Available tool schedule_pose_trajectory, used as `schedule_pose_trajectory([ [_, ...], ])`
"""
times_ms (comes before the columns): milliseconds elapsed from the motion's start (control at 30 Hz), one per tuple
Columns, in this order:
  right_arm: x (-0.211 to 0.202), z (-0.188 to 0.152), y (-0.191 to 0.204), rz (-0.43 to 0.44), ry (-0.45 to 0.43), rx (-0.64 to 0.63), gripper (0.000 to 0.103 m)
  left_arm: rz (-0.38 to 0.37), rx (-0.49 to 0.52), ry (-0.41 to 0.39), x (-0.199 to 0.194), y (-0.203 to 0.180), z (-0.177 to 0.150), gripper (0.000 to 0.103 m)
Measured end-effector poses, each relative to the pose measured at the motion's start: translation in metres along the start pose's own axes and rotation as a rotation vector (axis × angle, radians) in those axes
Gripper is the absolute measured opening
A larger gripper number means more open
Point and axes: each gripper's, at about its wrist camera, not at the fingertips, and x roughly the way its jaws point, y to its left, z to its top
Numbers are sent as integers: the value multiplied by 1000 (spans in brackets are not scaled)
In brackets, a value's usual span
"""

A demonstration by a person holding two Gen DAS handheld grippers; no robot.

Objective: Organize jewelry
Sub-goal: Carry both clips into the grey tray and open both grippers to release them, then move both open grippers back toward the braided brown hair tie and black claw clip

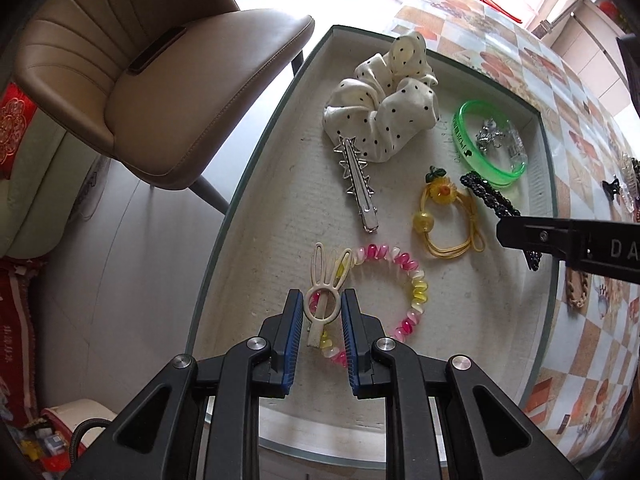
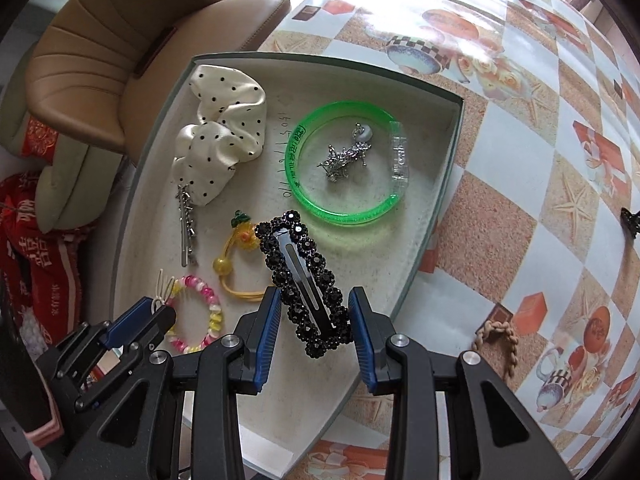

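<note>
My left gripper [image 1: 321, 296] is shut on a cream bunny-ear hair clip [image 1: 320, 304], just above a pink and yellow bead bracelet [image 1: 404, 276] lying in the grey tray [image 1: 280, 208]. My right gripper [image 2: 315, 294] is shut on a black rhinestone snap clip [image 2: 308, 280], low over the tray's [image 2: 400, 248] near right part beside a yellow hair tie [image 2: 240, 256]. Further in lie a polka-dot scrunchie [image 1: 380, 108], a silver star clip [image 1: 356, 184] and a green bangle [image 2: 348, 168] ringing a silver trinket [image 2: 344, 156]. Both grippers point down.
The tray sits on a table with a patterned checkered cloth [image 2: 520, 160]. A braided beige piece [image 2: 496, 340] and a black claw clip [image 2: 632, 220] lie on the cloth to the right. A tan chair [image 1: 140, 80] stands past the table's left edge.
</note>
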Motion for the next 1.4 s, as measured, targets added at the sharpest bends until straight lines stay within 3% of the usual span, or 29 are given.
schedule_pose_trajectory([
  [233, 12, 4, 2, 6, 29, -1, 40, 21, 12, 27, 6, -3, 0, 23],
  [400, 11, 3, 7, 32, 26, -13, 56, 42, 19, 28, 5, -5, -3, 23],
  [667, -16, 7, 10, 66, -26, 5, 59, 49, 12, 26, -6, -10, 1, 23],
  [700, -21, 8, 8, 69, -34, 8, 59, 48, 12, 26, -7, -10, 0, 25],
  [733, -26, 8, 6, 73, -40, 13, 59, 48, 13, 28, -8, -12, 0, 52],
  [800, -34, 5, 1, 76, -53, 22, 59, 67, 7, -2, -16, -13, 0, 93],
  [867, -42, 0, -3, 78, -64, 31, 60, 75, 13, -32, -23, -17, 0, 94],
  [1200, -73, -27, -37, 82, -89, 82, 65, 94, 33, -18, -32, -30, 1, 94],
  [1267, -75, -31, -42, 88, -85, 93, 66, 97, 46, -17, -34, -33, 3, 103],
  [1400, -85, -42, -58, 96, -88, 119, 67, 98, 79, -24, -40, -41, 6, 103],
])
